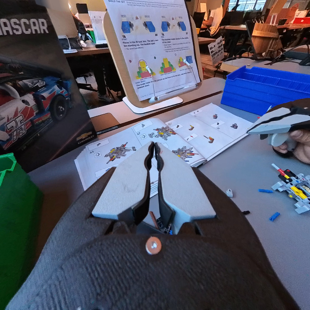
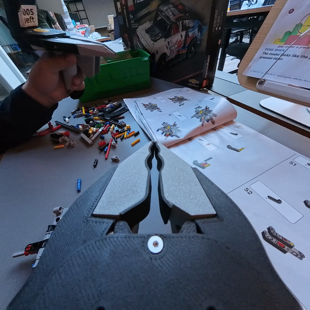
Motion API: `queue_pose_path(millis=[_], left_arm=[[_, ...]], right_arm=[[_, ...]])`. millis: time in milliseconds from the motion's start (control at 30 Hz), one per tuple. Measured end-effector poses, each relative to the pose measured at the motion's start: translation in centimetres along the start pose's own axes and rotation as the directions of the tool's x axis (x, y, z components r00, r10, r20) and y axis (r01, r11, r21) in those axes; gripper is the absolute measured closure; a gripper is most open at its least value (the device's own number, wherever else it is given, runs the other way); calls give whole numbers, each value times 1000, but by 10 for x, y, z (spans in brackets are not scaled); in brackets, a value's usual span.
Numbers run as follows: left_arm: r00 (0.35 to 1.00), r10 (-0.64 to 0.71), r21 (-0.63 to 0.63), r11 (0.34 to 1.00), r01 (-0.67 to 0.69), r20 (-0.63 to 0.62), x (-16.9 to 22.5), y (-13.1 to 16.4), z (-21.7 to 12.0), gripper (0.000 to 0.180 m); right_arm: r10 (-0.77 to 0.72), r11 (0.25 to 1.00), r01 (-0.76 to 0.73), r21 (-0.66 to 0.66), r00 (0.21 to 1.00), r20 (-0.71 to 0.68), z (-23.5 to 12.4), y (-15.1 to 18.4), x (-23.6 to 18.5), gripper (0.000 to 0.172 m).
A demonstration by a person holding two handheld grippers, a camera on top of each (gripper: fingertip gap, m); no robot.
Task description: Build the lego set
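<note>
Left gripper (image 1: 154,142): jaws clenched tip to tip, nothing between them, raised over the open booklet (image 1: 117,142). Car box (image 1: 33,83) upright to its front-left, green bin (image 1: 10,201) at its left, part-built model (image 1: 293,187) on the table (image 1: 234,167) to its right.

Right gripper (image 2: 154,142): jaws clenched, bare, tips over the booklet's near edge. Loose parts pile (image 2: 94,124) front-left of it, a blue pin (image 2: 78,184) near its left side.

A grey surface (image 2: 42,181) carried an open instruction booklet (image 2: 192,120). Left of the booklet lay a scatter of small building pieces (image 2: 97,124); behind it stood a green bin (image 2: 117,75), a dark set box (image 2: 176,42) and a blue bin (image 1: 261,87).
</note>
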State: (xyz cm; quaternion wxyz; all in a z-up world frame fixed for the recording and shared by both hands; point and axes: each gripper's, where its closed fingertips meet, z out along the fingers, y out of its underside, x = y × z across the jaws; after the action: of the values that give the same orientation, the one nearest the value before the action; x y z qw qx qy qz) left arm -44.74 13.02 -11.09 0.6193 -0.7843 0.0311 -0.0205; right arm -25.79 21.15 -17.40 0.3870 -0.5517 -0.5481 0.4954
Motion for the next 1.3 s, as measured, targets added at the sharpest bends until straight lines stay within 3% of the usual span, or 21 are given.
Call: queue_pose_path(millis=[300,533,867,1133,1300], left_arm=[[999,-8,15,1000,8,31,-13,-4,-9,180],[990,18,35,999,-23,139,-45,-12,-31,180],[995,-53,52,997,49,87,-48,-10,-32,180],[997,-15,4,1000,14,75,-43,-4,-28,180],[997,75,-144,987,-72,18,-46,18,-30,180]], right_arm=[[9,1000,-9,3,1000,-2,0,0,2,172],[12,1000,-12,2,1000,-3,-1,0,3,172],[16,1000,-16,-4,1000,-1,0,2,4,172],[17,1000,-17,-8,1000,-3,1,3,4,172],[15,1000,-15,-16,1000,-1,1,4,4,172]])
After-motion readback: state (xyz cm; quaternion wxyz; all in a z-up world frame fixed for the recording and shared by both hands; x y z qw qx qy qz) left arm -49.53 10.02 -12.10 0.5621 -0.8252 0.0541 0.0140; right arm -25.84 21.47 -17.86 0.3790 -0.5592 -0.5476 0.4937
